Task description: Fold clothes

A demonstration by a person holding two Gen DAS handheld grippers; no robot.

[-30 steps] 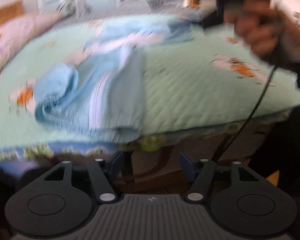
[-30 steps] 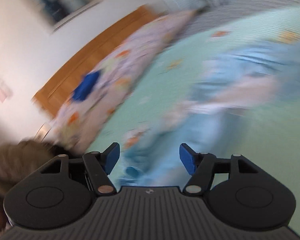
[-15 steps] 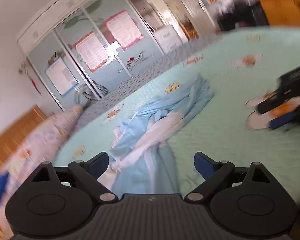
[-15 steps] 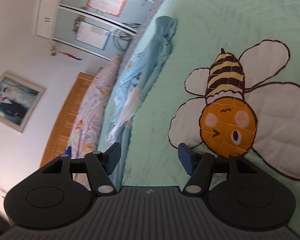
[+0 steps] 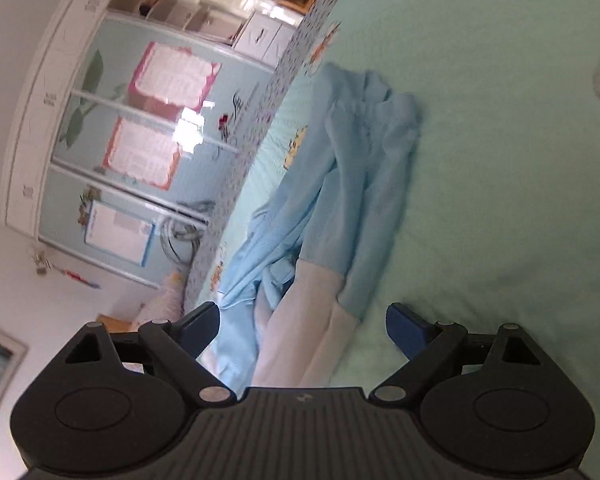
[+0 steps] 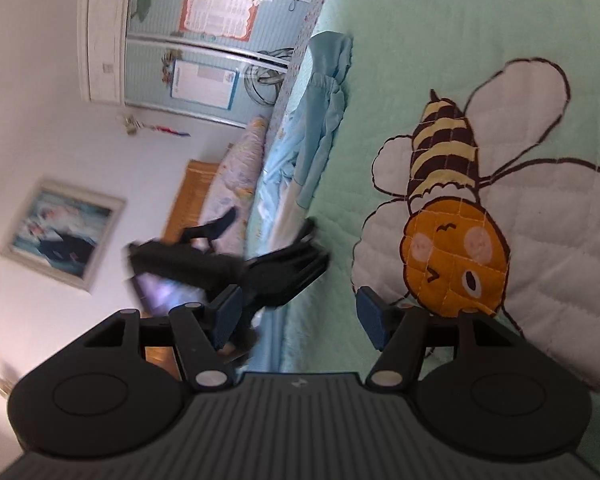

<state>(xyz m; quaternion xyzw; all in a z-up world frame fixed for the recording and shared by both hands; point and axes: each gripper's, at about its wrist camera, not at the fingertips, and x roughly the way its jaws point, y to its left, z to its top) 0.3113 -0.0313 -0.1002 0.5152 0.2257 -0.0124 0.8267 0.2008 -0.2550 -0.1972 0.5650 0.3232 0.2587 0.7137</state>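
Lying crumpled near bed's (image 5: 500, 160) far edge: soft blue garment (image 5: 340, 200), white cuffs. Quilted bee patch (image 6: 452, 236). Left gripper (image 5: 302, 320) now closer, spread empty; right gripper (image 6: 298, 310) likewise.

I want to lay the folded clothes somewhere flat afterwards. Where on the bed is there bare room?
Bare green quilt lies to the right of the crumpled blue garment, up to the bee print. It is crowded along the bed's left edge, where the garment sprawls under the open left gripper.
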